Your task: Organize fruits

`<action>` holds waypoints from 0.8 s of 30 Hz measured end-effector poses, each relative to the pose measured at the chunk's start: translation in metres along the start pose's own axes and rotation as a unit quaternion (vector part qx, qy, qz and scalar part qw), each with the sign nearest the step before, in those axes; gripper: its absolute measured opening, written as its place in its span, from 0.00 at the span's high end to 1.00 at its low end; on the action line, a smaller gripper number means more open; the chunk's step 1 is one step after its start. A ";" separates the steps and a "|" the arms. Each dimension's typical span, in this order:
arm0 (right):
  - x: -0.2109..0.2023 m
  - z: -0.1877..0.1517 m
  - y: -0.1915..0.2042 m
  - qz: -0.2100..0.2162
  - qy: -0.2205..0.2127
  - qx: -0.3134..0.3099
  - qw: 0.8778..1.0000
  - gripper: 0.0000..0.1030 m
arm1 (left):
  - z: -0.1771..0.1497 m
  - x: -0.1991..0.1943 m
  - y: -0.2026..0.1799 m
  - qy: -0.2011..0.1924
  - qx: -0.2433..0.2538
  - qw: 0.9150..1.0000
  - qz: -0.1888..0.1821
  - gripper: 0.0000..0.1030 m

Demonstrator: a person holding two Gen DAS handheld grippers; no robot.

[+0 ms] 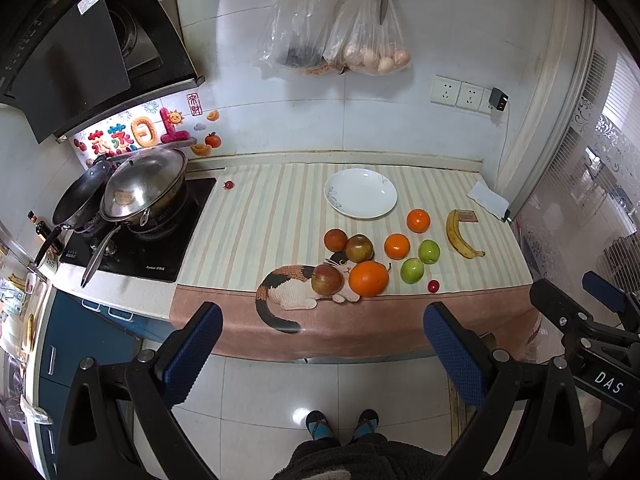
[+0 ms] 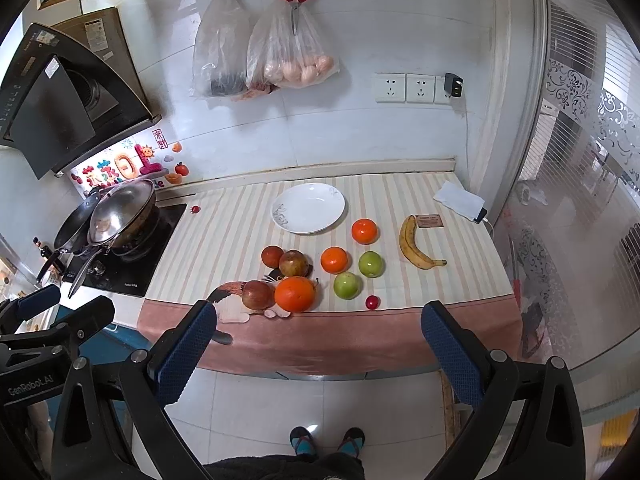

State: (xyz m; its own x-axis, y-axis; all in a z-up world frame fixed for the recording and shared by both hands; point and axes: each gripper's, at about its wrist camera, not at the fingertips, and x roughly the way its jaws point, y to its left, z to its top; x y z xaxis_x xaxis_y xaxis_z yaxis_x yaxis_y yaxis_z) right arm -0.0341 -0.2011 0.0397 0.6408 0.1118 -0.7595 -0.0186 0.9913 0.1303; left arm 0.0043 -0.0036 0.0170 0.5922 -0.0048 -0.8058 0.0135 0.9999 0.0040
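Fruit lay loose beside an empty plate (image 2: 309, 208).
Both grippers, left (image 1: 320, 334) and right (image 2: 319, 334), were held wide, empty; the crowded orange (image 2: 295, 293) could be rolled off.

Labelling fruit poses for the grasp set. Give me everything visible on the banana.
The banana is a single unpeeled fruit, yellow with brown speckles and dark tips. It lies flat on the striped cloth, curved like a hook, one end toward the wall, the other bent toward the right counter edge. It sits right of the green apples, apart from them. A small brown card lies close by its upper end. Nothing grips it.
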 end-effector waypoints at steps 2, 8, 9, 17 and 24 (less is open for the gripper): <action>0.000 0.000 0.000 0.001 -0.001 -0.001 1.000 0.00 | 0.002 -0.001 0.000 0.000 0.000 1.000 0.001 0.00; -0.002 -0.001 0.000 0.005 -0.003 -0.002 1.000 0.00 | 0.005 -0.005 -0.001 -0.003 0.000 1.000 -0.001 0.00; -0.002 -0.001 0.000 0.005 -0.004 -0.002 1.000 0.00 | 0.005 -0.004 -0.001 -0.003 0.000 1.000 -0.001 0.00; -0.004 -0.003 0.000 0.006 -0.005 -0.002 1.000 0.00 | 0.007 -0.009 -0.002 -0.004 -0.002 1.000 -0.003 0.00; -0.007 -0.005 -0.001 0.008 -0.008 0.001 1.000 0.00 | 0.007 -0.011 -0.002 -0.006 -0.002 1.000 -0.003 0.00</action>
State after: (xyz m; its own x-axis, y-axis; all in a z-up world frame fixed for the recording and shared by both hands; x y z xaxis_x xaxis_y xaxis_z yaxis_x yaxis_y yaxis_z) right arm -0.0426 -0.2023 0.0416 0.6531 0.1258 -0.7467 -0.0268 0.9893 0.1432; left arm 0.0034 -0.0054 0.0297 0.6016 -0.0102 -0.7987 0.0139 0.9999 -0.0022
